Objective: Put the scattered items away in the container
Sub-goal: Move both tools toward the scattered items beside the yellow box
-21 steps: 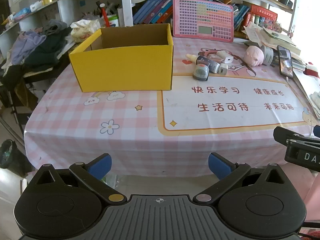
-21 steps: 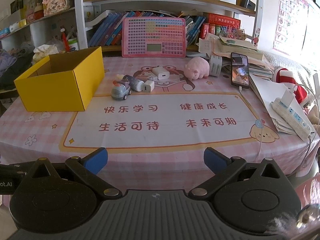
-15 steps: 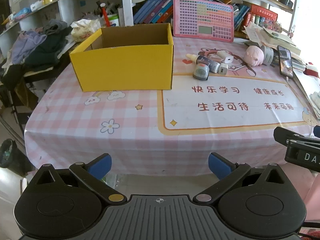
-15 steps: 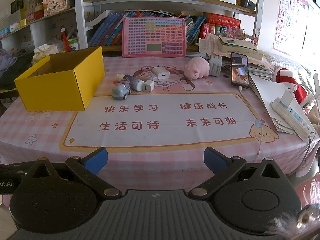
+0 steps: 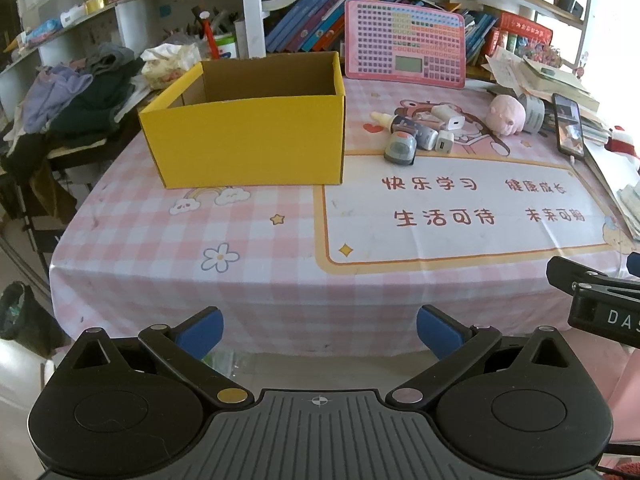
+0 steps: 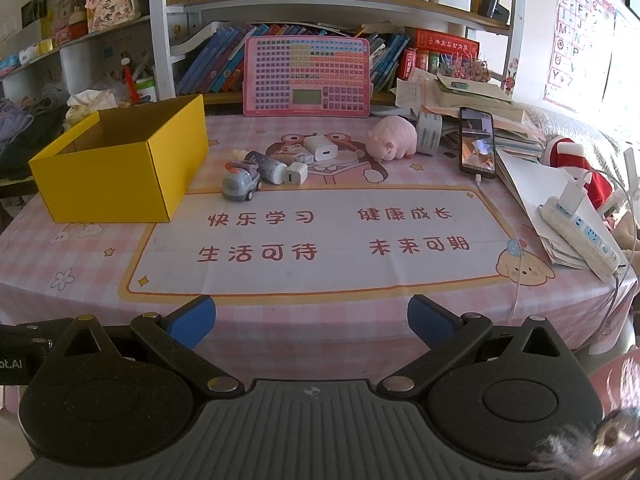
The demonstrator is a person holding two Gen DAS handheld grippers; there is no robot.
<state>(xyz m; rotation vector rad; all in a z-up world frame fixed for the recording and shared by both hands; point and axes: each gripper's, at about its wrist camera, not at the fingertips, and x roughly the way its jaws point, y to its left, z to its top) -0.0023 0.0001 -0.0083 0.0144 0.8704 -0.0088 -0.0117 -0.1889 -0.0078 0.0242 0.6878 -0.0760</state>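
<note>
Well back from the table edge, the left gripper (image 5: 318,330) and the right gripper (image 6: 311,320) both hang with jaws spread wide and nothing between the blue pads. Across the pink checked tablecloth (image 6: 304,312) sits the yellow box (image 5: 248,136), open-topped; what can be seen of its brown inside shows nothing in it. To its right, well apart from both grippers, the scattered items cluster: a grey toy car (image 6: 240,186) nearest, a small bottle (image 6: 266,165) lying on its side just behind it, a small white charger (image 6: 296,173) touching the bottle's end, a larger white charger (image 6: 320,148) behind, and a pink plush pig (image 6: 392,138) further right. Beside the pig stands a roll of tape (image 6: 429,134), then a phone (image 6: 477,143) lying with its screen lit.

Behind, a pink keyboard toy (image 6: 306,76) leans against shelves of books. Only the right wrist view takes in the power strip (image 6: 580,236) on loose papers and the alphabet poster (image 6: 576,36); only the left wrist view shows the heap of clothes (image 5: 72,96) on a side surface left of the table.
</note>
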